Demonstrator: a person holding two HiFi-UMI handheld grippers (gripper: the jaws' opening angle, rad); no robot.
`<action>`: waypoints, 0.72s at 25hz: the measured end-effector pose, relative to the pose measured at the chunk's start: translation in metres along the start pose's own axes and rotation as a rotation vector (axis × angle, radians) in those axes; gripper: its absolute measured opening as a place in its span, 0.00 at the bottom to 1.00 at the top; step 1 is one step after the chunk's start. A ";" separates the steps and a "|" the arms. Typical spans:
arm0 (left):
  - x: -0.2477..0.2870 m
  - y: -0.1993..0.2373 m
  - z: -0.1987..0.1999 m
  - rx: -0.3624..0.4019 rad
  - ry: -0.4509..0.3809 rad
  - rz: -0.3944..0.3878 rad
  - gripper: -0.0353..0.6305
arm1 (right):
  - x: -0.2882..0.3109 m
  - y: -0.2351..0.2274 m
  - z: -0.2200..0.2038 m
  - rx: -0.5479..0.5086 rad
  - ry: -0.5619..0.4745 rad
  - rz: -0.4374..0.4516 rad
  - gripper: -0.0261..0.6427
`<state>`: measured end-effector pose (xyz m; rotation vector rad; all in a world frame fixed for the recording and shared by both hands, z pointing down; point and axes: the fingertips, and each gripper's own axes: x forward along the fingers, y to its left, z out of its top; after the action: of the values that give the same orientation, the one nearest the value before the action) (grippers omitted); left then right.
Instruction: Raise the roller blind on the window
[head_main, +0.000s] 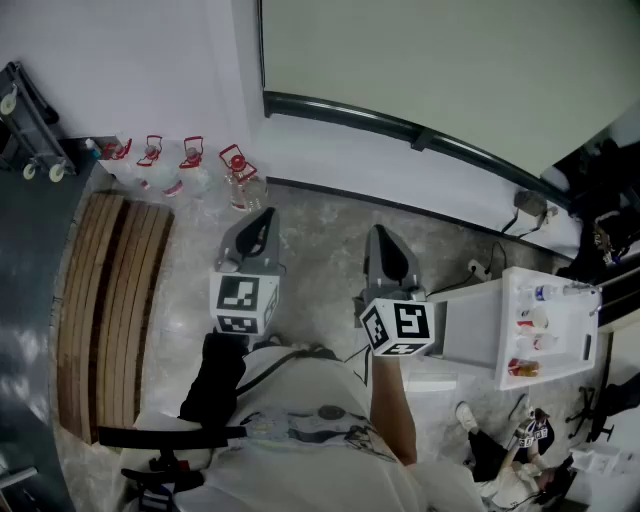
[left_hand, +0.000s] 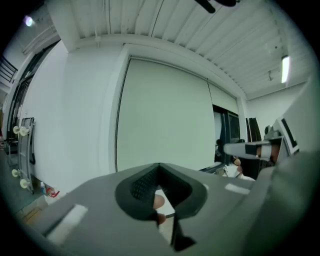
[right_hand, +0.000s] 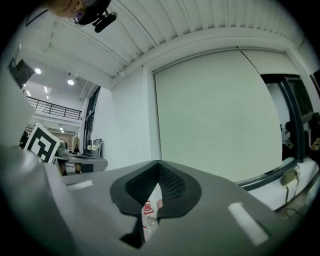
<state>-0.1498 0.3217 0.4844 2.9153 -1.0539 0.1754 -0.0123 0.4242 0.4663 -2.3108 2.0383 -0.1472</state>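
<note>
A pale green roller blind (head_main: 430, 60) hangs fully down over the window ahead of me, ending in a dark bottom bar (head_main: 420, 135) above the floor. My left gripper (head_main: 262, 222) and right gripper (head_main: 382, 240) are held side by side in front of me, both pointing at the wall and well short of the blind. Both are shut with nothing between the jaws. In the left gripper view the blind (left_hand: 165, 120) fills the middle beyond the closed left gripper (left_hand: 159, 167). In the right gripper view the blind (right_hand: 215, 115) and its bar (right_hand: 270, 175) lie beyond the closed right gripper (right_hand: 159, 165).
Several water bottles with red caps (head_main: 190, 165) stand along the wall at the left. A slatted wooden bench (head_main: 105, 300) lies on the floor to my left. A white cart (head_main: 540, 320) holding small bottles stands at my right, with a cable and socket (head_main: 475, 268) beside it.
</note>
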 end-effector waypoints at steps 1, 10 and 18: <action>0.000 0.000 0.000 -0.001 0.000 -0.001 0.05 | 0.000 0.001 0.000 -0.001 -0.001 0.003 0.04; -0.006 0.001 -0.007 -0.002 0.010 -0.001 0.05 | 0.000 0.006 -0.007 0.001 0.007 0.011 0.04; -0.019 0.015 -0.017 0.000 0.010 0.025 0.05 | 0.002 0.014 -0.018 0.010 0.011 0.009 0.04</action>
<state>-0.1756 0.3233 0.4993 2.8993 -1.0888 0.1904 -0.0279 0.4212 0.4827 -2.2995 2.0480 -0.1698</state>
